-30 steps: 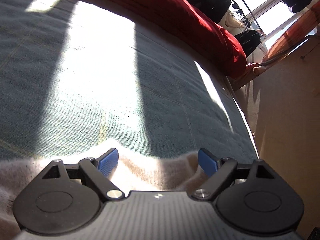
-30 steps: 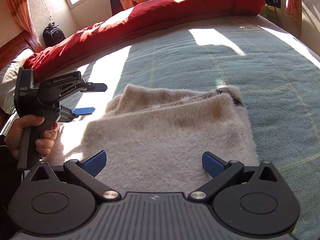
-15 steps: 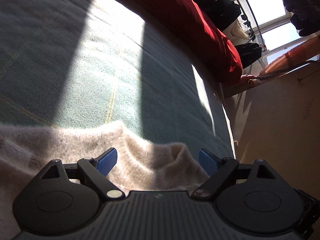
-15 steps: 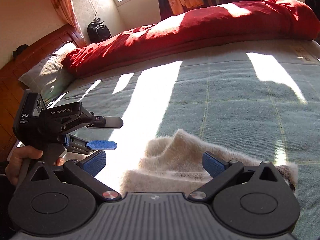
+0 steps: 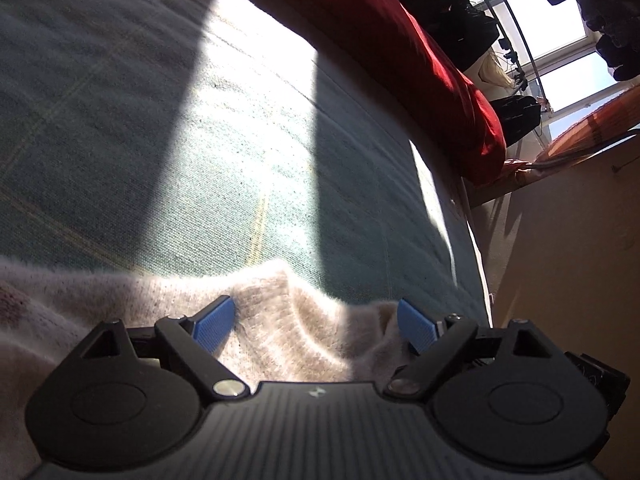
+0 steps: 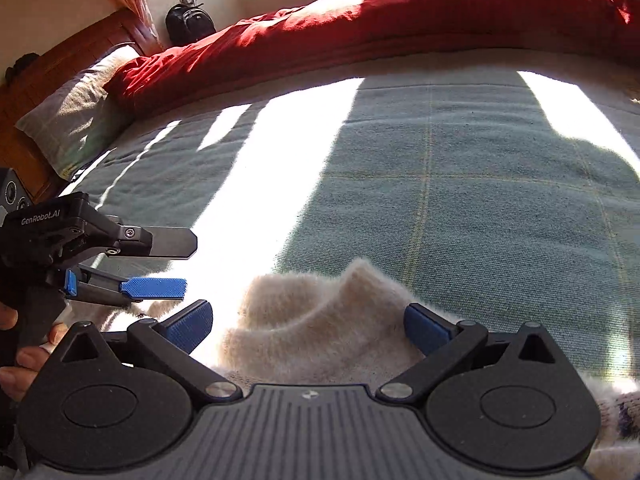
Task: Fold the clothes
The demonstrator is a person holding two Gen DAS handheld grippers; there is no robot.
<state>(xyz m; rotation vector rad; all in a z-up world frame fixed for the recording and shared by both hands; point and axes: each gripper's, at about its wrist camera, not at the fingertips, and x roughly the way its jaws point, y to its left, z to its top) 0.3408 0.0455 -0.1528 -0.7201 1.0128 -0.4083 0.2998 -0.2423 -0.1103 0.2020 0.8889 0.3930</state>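
A fuzzy cream sweater (image 6: 320, 332) lies on the green bed cover (image 6: 460, 184), along the bottom of both views. The right claw (image 6: 308, 326) stands apart over a raised fold, its pads clear of the cloth. The left claw (image 5: 316, 324), also seen at the right-wrist frame's left edge, is likewise apart above the sweater. A red duvet (image 6: 400, 20) crosses the top.

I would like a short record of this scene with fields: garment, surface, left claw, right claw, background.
garment: fluffy cream sweater, rumpled, lying on the bed
surface: green checked bedsheet with sun patches
left claw: open, above the sweater's edge, nothing gripped
right claw: open, over the sweater, nothing gripped
background: red duvet along the far side, pillow by the headboard
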